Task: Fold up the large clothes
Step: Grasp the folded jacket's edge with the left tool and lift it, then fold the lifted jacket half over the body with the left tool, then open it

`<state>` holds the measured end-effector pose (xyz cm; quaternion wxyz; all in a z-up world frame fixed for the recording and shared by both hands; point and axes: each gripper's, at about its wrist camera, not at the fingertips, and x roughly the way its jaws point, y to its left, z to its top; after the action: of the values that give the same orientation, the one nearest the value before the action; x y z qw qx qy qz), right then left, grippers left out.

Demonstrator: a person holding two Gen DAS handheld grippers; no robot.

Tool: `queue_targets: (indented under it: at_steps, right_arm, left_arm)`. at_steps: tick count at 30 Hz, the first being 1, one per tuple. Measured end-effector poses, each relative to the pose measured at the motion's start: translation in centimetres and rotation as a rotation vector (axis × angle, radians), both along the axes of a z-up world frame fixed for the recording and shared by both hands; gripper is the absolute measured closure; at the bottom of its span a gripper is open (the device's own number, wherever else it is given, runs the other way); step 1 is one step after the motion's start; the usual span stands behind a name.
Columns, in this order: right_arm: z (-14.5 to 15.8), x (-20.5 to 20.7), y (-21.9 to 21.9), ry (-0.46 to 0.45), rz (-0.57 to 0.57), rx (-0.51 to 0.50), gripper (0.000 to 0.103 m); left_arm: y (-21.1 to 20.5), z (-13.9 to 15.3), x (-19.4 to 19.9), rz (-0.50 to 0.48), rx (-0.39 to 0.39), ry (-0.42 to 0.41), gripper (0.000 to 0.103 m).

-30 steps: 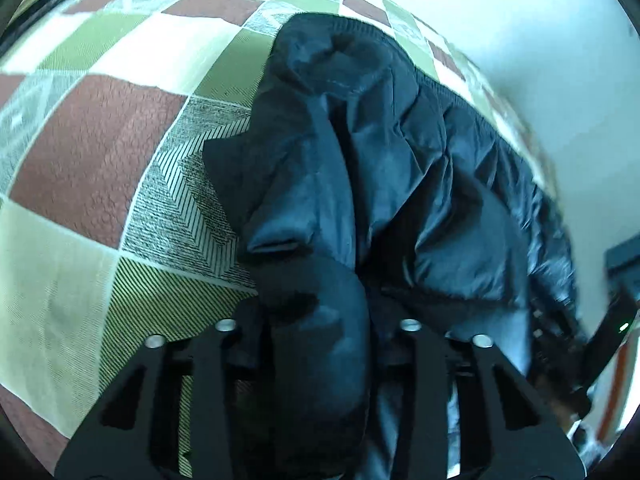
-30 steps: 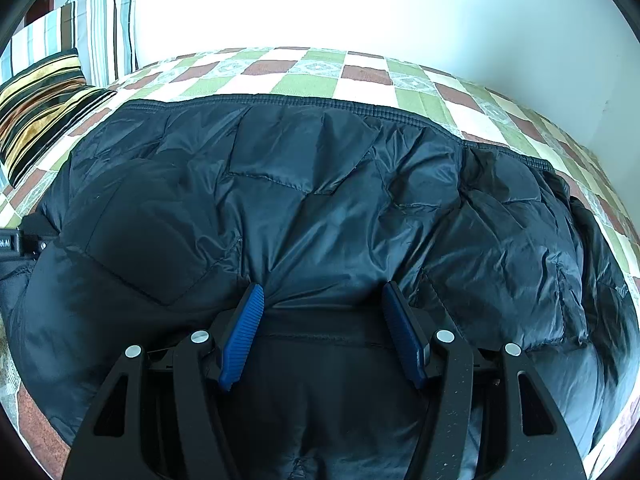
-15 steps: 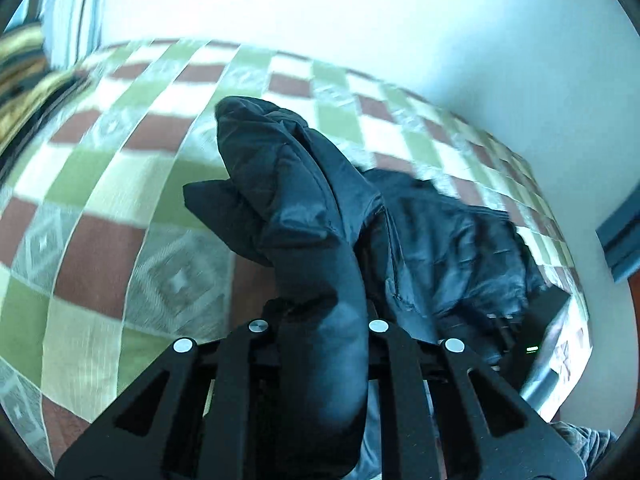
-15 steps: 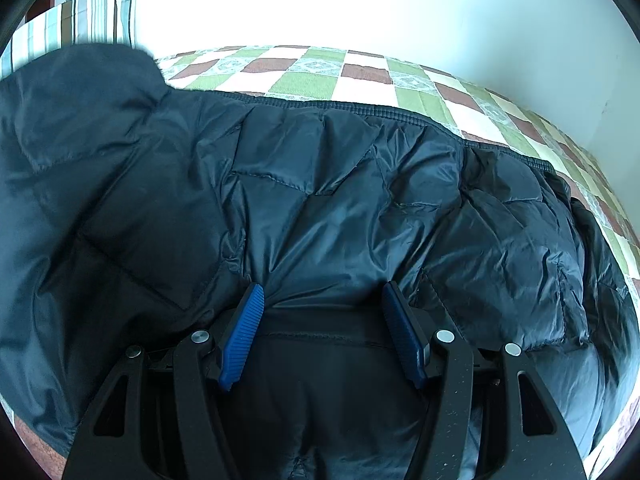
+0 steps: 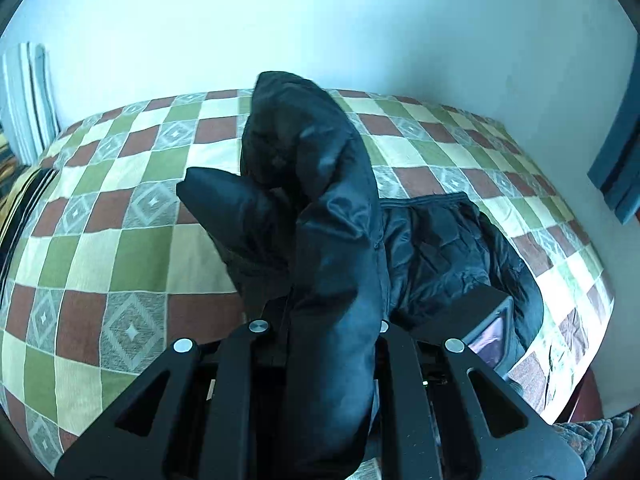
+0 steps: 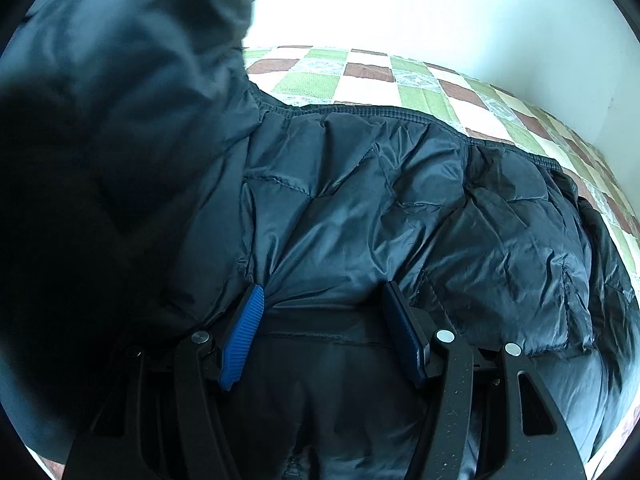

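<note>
Dark padded jacket lies spread on the bed, which has a green, brown and cream checked cover. Left claw is clamped on a puffy fold of the jacket, likely a sleeve; its jaws have just been closing and the fabric bulges up between them and hides the pads. That fold is raised clear of the bed, standing up in front of the left camera with the checked cover visible beneath and behind it. In the right wrist view the same lifted fabric fills the upper left, hanging over the jacket body. Right claw sits at the near edge of the jacket, blue ribbed pads well apart, pressed down onto the fabric with a dark band of the jacket lying between them; jaws are spread, not pinching anything. From the left view, the rest of the jacket lies to the right of the lifted fold, with the right claw's body on its near edge. Striped pillow stands at the far left end of the bed, against the pale wall.
</note>
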<state>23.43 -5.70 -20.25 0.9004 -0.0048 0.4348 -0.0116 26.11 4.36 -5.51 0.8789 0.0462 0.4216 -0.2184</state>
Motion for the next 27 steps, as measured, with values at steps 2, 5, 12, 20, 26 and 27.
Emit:
queue_targets:
  at_steps: [2, 5, 12, 20, 26, 27]
  right_arm:
    - [0.2, -0.1, -0.2, -0.005, 0.008, 0.001, 0.042]
    - [0.7, -0.6, -0.9, -0.010, 0.016, 0.026, 0.042]
    - [2.7, -3.0, -4.1, -0.038, 0.009, 0.073, 0.042]
    - [4.8, -6.1, -11.7, -0.071, -0.113, 0.090, 0.042]
    - [5.2, -7.7, -16.1, -0.074, -0.196, 0.065, 0.042]
    - [5.1, -8.1, -16.7, -0.072, -0.208, 0.053, 0.042]
  left_arm:
    - [-1.2, 0.0, -0.2, -0.013, 0.026, -0.007, 0.088]
    - [-2.4, 0.0, -0.6, -0.017, 0.059, -0.019, 0.088]
    - [-4.8, -0.6, -0.8, 0.005, 0.100, -0.032, 0.088]
    - [-9.1, -2.4, -2.1, 0.004, 0.161, -0.045, 0.088]
    - [-13.1, -4.4, -3.2, -0.034, 0.203, -0.048, 0.088]
    - [-13.8, -4.7, -3.5, -0.040, 0.210, -0.048, 0.088]
